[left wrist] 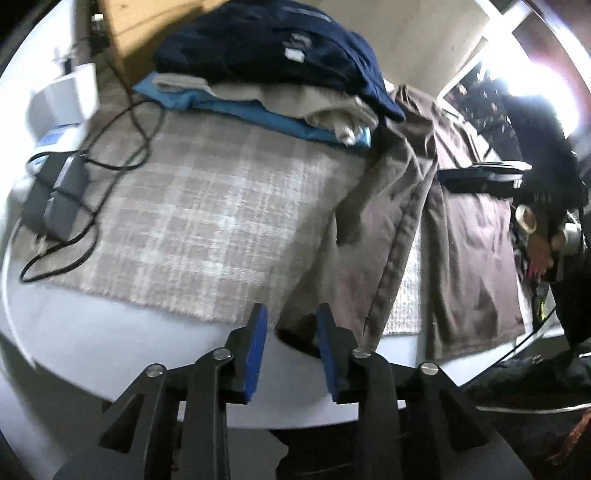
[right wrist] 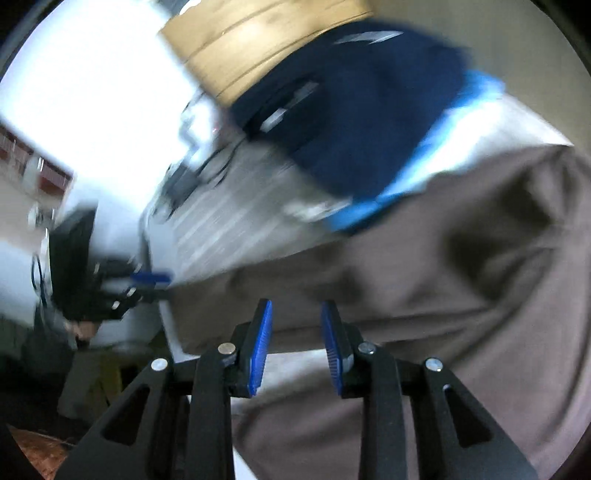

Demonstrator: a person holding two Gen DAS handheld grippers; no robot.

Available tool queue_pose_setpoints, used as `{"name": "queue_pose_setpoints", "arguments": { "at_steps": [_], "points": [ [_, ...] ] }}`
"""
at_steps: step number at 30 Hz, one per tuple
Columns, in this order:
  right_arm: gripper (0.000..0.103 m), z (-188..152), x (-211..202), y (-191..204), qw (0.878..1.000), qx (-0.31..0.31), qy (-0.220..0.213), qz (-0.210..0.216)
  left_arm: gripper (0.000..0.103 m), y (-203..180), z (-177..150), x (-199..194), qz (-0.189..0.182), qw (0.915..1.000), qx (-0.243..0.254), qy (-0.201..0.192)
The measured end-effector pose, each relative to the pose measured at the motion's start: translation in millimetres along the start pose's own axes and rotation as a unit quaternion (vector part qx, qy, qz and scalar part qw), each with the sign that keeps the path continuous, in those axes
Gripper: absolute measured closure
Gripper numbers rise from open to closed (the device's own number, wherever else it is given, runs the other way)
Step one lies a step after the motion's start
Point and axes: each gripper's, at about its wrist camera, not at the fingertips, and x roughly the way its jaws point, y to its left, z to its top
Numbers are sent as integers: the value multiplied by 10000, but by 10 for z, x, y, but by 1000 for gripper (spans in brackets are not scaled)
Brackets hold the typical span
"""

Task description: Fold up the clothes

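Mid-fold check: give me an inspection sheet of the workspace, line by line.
Surface: white table under a checked mat.
Job's things: brown garment spread out, part folded; folded pile, navy on top.
Clutter: grey power adapter.
Grippers: left gripper open over the garment's near edge; right gripper open above brown cloth, nothing gripped.
Cables: black cable looped across the mat.
Surroundings: wooden panel; right view blurred.
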Motion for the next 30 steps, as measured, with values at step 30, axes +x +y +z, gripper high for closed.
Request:
{"name": "queue_pose_setpoints", "arguments": {
  "at_steps": [30],
  "points": [
    [98,-350,725,776,9522,-2706,1376,-339,95,-174,-98,104,225,9967,752,-220]
  ]
}}
